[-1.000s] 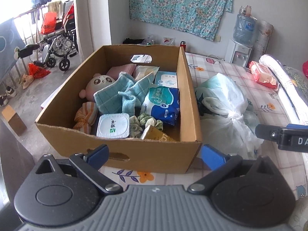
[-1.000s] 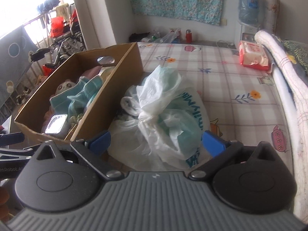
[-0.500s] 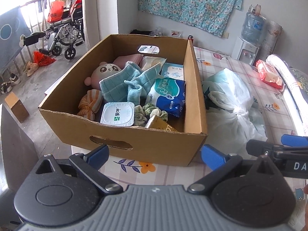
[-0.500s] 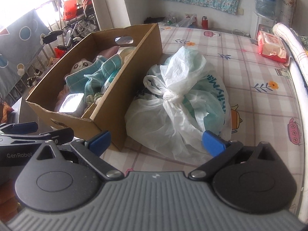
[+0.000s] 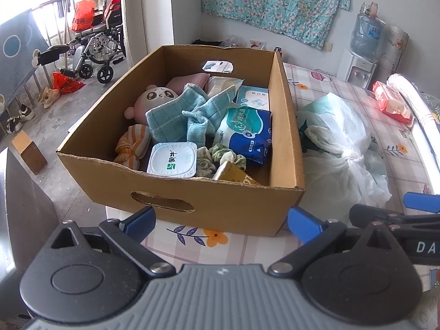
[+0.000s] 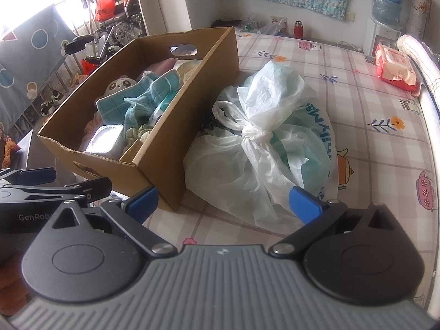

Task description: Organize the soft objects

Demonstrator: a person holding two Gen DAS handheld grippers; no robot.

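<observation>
On the bed (image 6: 357,88), at its left edge, sits an open cardboard box (image 5: 220,200). It holds a blue checked towel (image 5: 176,115), panda plush (image 5: 154,96), blue tissue pack (image 5: 247,132), white tub (image 5: 172,162), green scrunchies (image 5: 220,156) and an orange striped cloth (image 5: 132,145). A knotted white plastic bag (image 6: 261,137) lies on the bed, touching the box's right wall.

Left gripper (image 5: 222,221): fingers spread wide, released, holding nothing; the box's near wall is just ahead, between the blue pads.

Right gripper (image 6: 222,202): fingers also spread, released, empty; the bag's near edge lies between the pads, not clamped.
</observation>
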